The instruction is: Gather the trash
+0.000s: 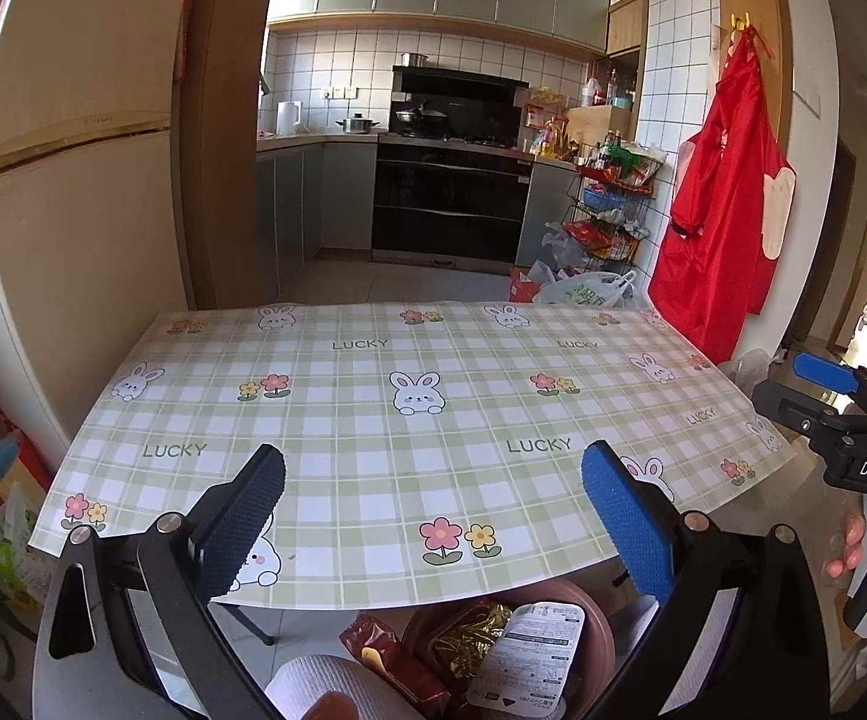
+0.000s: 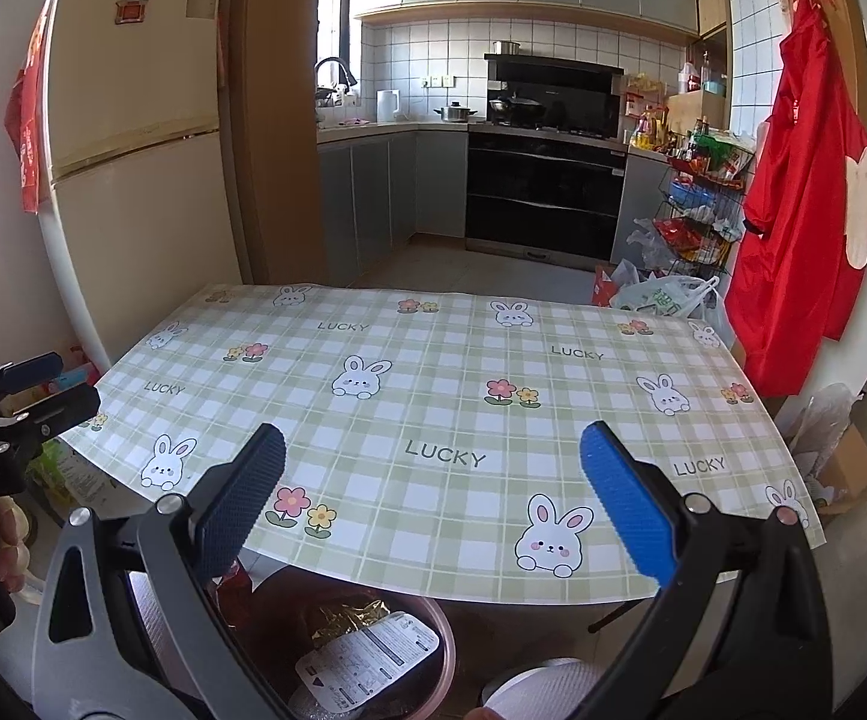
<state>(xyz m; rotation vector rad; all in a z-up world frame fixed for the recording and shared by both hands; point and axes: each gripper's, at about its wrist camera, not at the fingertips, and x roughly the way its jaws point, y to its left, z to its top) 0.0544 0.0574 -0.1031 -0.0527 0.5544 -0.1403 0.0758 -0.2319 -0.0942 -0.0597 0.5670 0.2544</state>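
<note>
A brown round bin point(image 1: 598, 618) stands on the floor below the table's near edge. In it lie a white printed wrapper point(image 1: 532, 654), a gold crinkled wrapper point(image 1: 469, 639) and a dark red wrapper point(image 1: 391, 660). The bin point(image 2: 433, 642) and white wrapper point(image 2: 367, 660) also show in the right wrist view. My left gripper point(image 1: 433, 498) is open and empty above the table's near edge. My right gripper point(image 2: 433, 480) is open and empty too, to the right of the left one. The right gripper point(image 1: 823, 384) shows at the left view's right edge.
The table point(image 1: 373, 420) wears a green checked cloth with rabbits and flowers. A fridge point(image 2: 133, 180) stands at the left. A red apron point(image 2: 805, 210) hangs at the right, with plastic bags point(image 2: 661, 294) and a wire rack point(image 2: 697, 204) beyond the table. Boxes point(image 2: 841, 468) sit at its right.
</note>
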